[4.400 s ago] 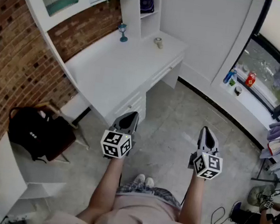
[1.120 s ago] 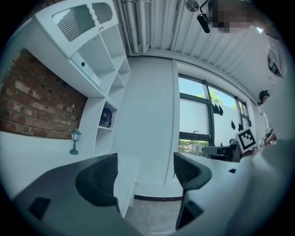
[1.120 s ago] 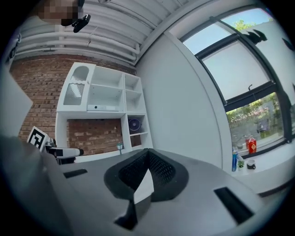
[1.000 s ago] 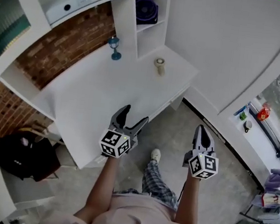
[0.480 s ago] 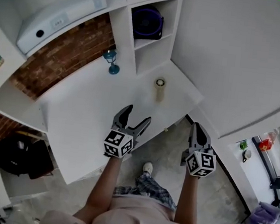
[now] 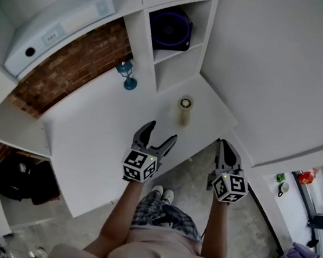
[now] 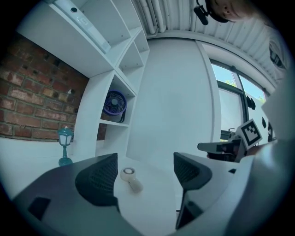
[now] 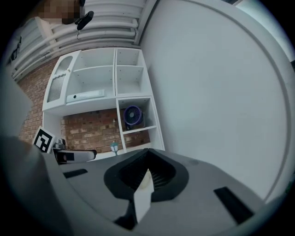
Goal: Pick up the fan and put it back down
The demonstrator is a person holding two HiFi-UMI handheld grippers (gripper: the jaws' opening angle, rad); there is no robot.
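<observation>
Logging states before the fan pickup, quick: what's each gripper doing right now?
Left gripper: open, nothing between its jaws.
Right gripper: shut, holding nothing.

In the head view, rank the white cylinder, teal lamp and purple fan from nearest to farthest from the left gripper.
From the left gripper:
1. White cylinder, on the desk just ahead.
2. Teal lamp, back of desk, left.
3. Purple fan, up on the shelf.

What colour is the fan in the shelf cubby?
The fan is purple-blue; clearest in left gripper view.
</observation>
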